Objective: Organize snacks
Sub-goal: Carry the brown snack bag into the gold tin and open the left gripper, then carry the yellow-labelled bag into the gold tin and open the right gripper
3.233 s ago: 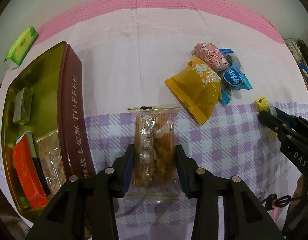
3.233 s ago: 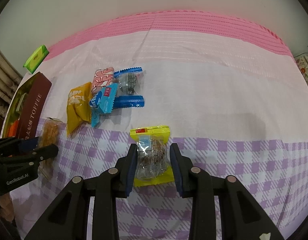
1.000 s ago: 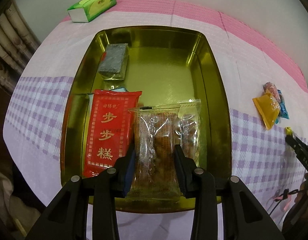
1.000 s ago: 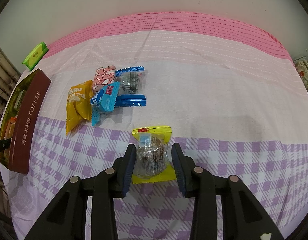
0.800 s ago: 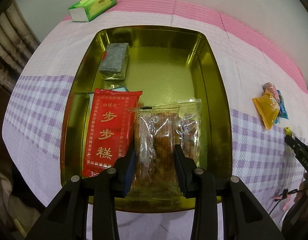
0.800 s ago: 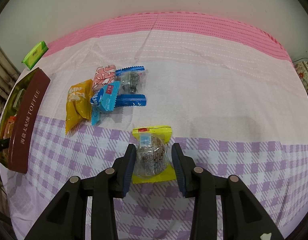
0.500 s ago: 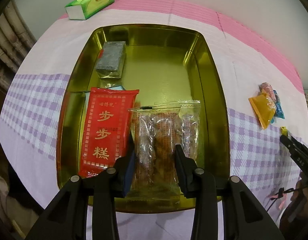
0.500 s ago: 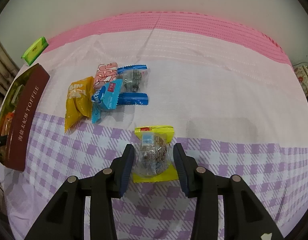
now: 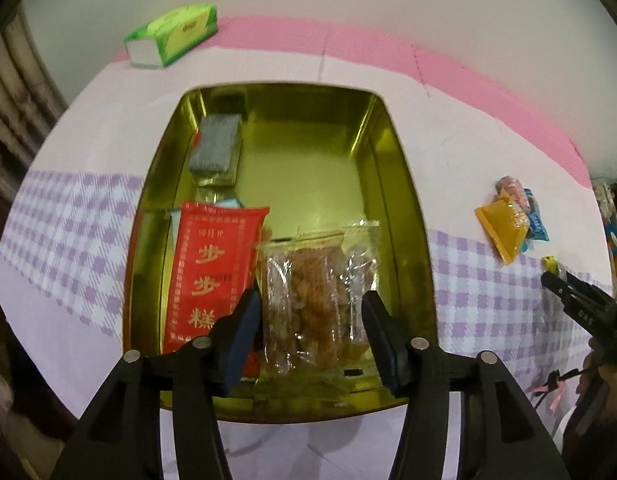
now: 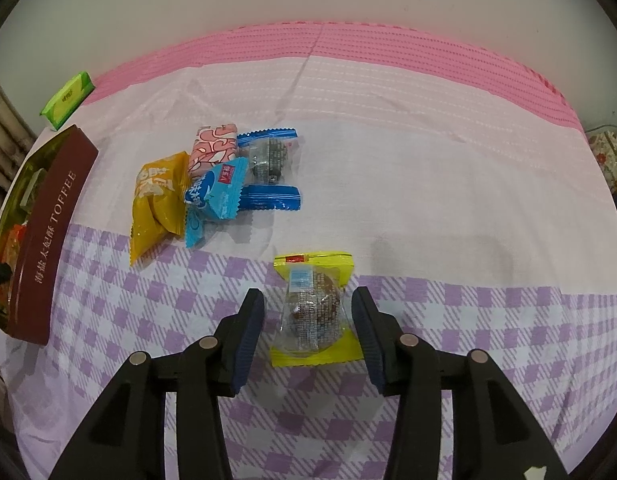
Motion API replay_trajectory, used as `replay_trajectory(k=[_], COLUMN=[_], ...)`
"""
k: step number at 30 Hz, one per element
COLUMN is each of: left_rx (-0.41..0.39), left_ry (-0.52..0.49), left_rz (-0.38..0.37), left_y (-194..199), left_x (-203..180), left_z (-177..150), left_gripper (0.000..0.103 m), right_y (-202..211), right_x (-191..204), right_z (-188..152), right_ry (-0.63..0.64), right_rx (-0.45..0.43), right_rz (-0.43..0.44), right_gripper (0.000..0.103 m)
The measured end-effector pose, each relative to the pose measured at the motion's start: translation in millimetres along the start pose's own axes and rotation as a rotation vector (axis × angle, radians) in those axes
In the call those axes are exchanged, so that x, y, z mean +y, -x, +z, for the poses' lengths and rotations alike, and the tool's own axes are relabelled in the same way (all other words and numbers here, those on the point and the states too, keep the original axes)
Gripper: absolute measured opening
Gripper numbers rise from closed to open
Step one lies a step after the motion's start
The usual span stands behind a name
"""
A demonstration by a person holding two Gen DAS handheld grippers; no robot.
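Note:
My left gripper (image 9: 310, 312) is open over the gold tin (image 9: 388, 148). The clear packet of brown snacks (image 9: 308, 304) lies between its jaws in the tin's near part, beside a red packet (image 9: 212, 264). A grey wrapped bar (image 9: 214, 150) lies farther back in the tin. My right gripper (image 10: 308, 318) is open around a yellow-edged packet with a round brown snack (image 10: 312, 312) on the checked cloth. The tin, with its brown TOFFEE side (image 10: 48, 232), stands at the left of the right wrist view.
A pile of snacks lies on the cloth: an orange packet (image 10: 156, 196), a pink one (image 10: 212, 148), a light blue one (image 10: 216, 192) and a blue-ended clear one (image 10: 270, 160). A green tissue pack (image 9: 172, 34) lies behind the tin. The right gripper (image 9: 576, 308) shows at the left view's right edge.
My left gripper has opened and let go of the clear packet in the tin. My right gripper has opened wider around the yellow-edged packet.

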State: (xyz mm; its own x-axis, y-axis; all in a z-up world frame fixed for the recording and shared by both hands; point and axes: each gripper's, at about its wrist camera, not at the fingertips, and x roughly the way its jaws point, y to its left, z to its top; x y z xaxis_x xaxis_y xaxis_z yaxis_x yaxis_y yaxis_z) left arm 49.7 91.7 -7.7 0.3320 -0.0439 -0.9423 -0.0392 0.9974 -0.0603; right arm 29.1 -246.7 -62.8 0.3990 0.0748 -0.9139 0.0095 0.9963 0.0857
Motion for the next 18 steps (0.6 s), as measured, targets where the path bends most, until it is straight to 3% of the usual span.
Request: replay_trajectory(k=[6,18], left_rx=[-0.088,-0.155], left_ry=[-0.041,0.007], left_rz=[0.035,0.111], left_y=[17.1,22.9], left_x=[-0.3,31.5], left_z=[0.2,2.9], left_gripper=[0.062,0.067], right_y=[-0.5,1.9], right_x=[0.6,-0.6], right_z=[-0.4,-3.4], right_ry=[-0.003,-0.023], right_rx=[-0.004,-0.008], right_rz=[-0.006,-0.069], right_gripper=[0.042,0.029])
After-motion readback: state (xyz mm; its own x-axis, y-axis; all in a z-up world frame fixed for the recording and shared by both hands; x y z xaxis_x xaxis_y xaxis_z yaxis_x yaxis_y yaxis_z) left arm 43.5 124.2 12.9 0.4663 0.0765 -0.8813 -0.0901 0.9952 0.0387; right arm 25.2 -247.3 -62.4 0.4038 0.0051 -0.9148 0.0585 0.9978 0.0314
